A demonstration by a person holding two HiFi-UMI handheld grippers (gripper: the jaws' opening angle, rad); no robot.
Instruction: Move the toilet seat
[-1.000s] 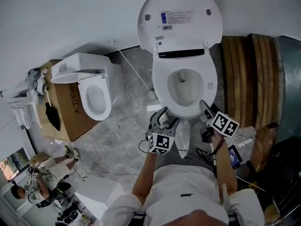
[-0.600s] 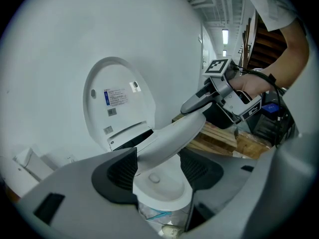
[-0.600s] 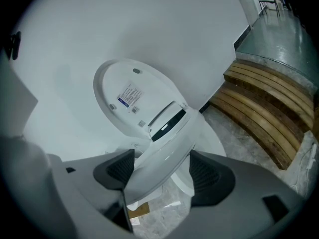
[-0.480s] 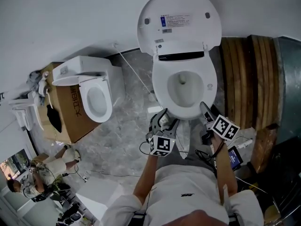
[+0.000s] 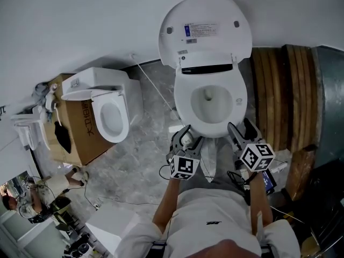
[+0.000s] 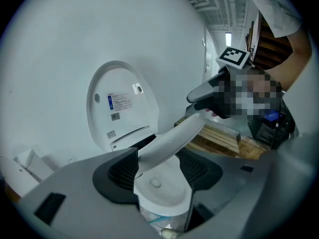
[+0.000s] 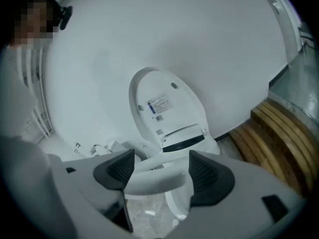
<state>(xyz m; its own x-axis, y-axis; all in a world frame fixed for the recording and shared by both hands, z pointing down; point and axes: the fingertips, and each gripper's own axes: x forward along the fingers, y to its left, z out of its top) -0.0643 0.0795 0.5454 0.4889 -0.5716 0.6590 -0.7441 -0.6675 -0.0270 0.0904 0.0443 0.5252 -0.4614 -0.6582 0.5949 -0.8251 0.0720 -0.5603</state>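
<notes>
A white toilet stands against the wall with its lid (image 5: 207, 28) raised. Its seat ring (image 5: 184, 98) lies over the bowl, front edge a little lifted. My left gripper (image 5: 187, 138) is at the seat's front left. Its jaws have just been closing and the seat's rim (image 6: 169, 141) runs between the pads. My right gripper (image 5: 240, 132) holds the front right of the rim. In the right gripper view the seat (image 7: 154, 180) spans from one pad to the other, below the lid (image 7: 167, 103). The left gripper view also shows the right gripper (image 6: 202, 96) on the rim.
A second toilet (image 5: 105, 109) sits on a cardboard box (image 5: 72, 138) at the left. Stacked wooden planks (image 5: 285, 85) lean at the right. Cables and a small blue-screened device (image 5: 267, 179) lie on the marble floor by my feet. People (image 5: 29, 195) are at the bottom left.
My right gripper has risen and rolled, so its marker cube faces differently. The seat's front edge has come up slightly with both grippers. The left gripper has barely shifted.
</notes>
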